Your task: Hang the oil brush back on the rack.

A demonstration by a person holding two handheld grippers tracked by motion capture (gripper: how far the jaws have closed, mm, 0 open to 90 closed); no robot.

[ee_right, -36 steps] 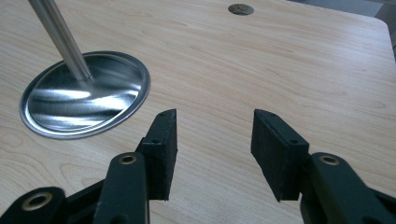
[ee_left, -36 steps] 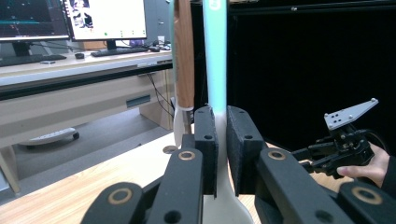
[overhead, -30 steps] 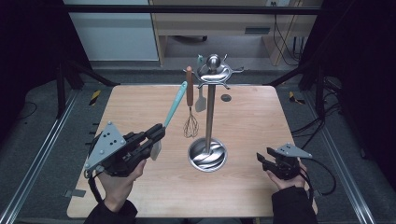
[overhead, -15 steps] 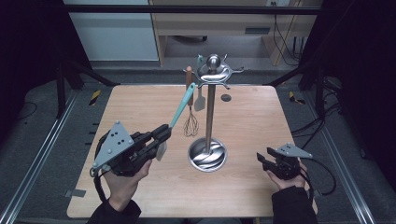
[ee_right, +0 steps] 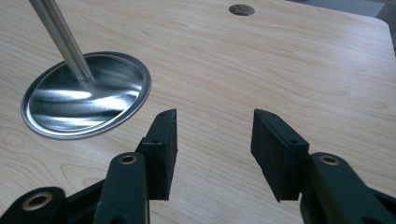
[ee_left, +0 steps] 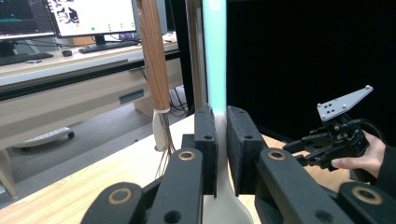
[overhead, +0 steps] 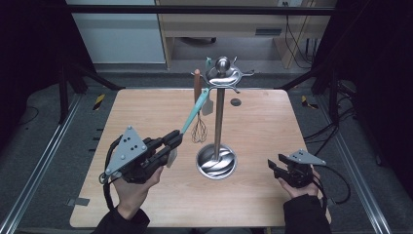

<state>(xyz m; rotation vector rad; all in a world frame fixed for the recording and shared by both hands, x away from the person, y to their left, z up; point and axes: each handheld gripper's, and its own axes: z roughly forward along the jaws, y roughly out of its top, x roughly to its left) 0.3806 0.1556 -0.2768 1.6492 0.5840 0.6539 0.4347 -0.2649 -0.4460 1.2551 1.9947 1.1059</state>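
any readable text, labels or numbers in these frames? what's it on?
None readable.
Monitors behind the desk, left gripper view: windows and small print on screen, too blurred to read.
Spatula, whisk, stand, both grippers: no markings visible.

Teal spatula handle with a cream blade; brown wooden whisk handle; shiny silver stand; pale wood-grain tabletop; black grippers with grey plates.
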